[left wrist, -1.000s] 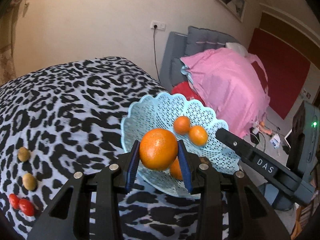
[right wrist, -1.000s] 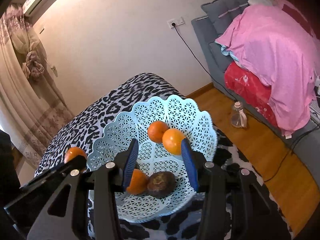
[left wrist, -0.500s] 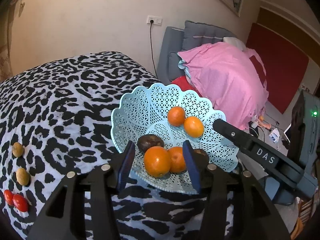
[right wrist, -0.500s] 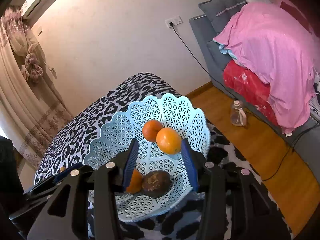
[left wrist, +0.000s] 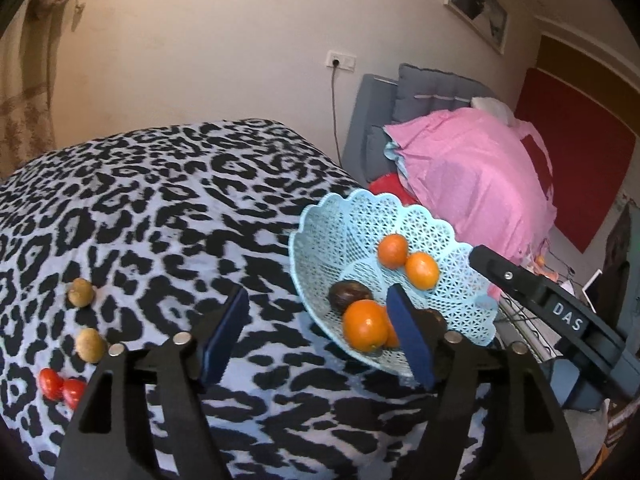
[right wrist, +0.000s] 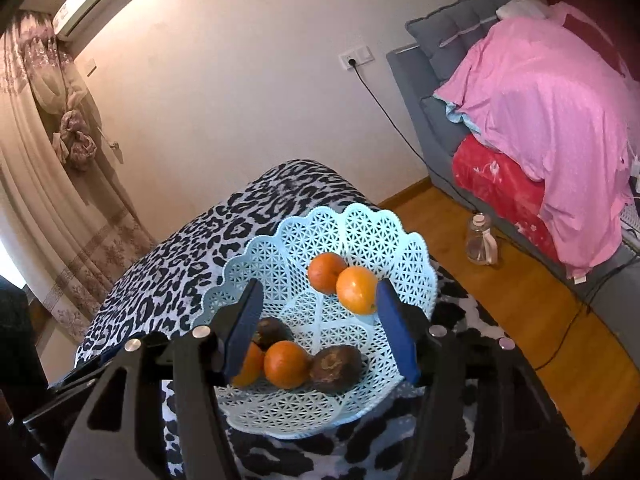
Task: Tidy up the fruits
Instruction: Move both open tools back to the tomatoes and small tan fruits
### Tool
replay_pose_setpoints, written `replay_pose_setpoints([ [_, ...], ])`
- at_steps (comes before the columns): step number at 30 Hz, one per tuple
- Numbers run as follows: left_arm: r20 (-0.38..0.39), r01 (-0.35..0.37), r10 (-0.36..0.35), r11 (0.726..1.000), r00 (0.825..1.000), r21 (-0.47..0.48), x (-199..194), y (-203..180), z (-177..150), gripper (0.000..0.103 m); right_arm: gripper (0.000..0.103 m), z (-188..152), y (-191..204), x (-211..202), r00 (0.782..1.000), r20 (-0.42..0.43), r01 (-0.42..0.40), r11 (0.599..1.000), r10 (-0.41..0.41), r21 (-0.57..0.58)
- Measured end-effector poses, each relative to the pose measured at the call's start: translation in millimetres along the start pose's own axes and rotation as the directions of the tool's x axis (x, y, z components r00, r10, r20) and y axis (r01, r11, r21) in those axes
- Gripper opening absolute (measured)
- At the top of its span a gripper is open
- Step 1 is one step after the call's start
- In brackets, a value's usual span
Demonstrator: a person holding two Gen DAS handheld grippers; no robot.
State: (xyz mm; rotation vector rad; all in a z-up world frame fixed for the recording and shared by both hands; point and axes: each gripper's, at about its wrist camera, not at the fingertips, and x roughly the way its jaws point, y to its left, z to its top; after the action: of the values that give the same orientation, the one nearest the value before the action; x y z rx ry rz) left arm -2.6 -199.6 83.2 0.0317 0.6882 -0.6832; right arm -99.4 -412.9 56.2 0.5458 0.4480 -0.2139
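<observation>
A light blue lattice basket (left wrist: 332,232) (right wrist: 408,248) sits at the right edge of the leopard-print table. It holds several oranges (left wrist: 365,330) (right wrist: 286,364) and two dark brown fruits (left wrist: 348,295) (right wrist: 335,368). My left gripper (left wrist: 316,336) is open and empty, just left of the basket. My right gripper (right wrist: 318,332) is open and empty, hovering over the basket; its arm shows in the left wrist view (left wrist: 548,308). Two small tan fruits (left wrist: 80,292) (left wrist: 90,345) and two red tomatoes (left wrist: 60,388) lie on the table at the left.
The leopard-print cloth (left wrist: 160,208) covers the table. A grey sofa with a pink blanket (left wrist: 480,176) (right wrist: 552,112) stands to the right. A clear bottle (right wrist: 482,240) stands on the wooden floor. Curtains (right wrist: 60,152) hang at the left.
My left gripper opened and let the orange drop into the basket, then drew back to the left. My right gripper stayed open over the basket.
</observation>
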Motion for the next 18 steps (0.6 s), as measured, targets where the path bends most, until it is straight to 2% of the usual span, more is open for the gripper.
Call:
replay_pose_setpoints([
  [5, 0.034, -0.045, 0.045, 0.999, 0.998, -0.002, -11, 9, -1, 0.083, 0.061, 0, 5, -4, 1.000, 0.009, -0.016, 1.000, 0.016, -0.004],
  [8, 0.055, -0.076, 0.076, 0.997, 0.996, -0.002, -18, 14, -2, 0.084, 0.068, 0, 9, -7, 1.000, 0.019, -0.024, 1.000, 0.025, -0.012],
  [18, 0.100, -0.144, 0.148, 0.989, 0.984, -0.047, -42, 45, -2, 0.084, 0.072, -1, 25, -12, 0.998, 0.037, -0.055, 0.998, 0.057, -0.038],
])
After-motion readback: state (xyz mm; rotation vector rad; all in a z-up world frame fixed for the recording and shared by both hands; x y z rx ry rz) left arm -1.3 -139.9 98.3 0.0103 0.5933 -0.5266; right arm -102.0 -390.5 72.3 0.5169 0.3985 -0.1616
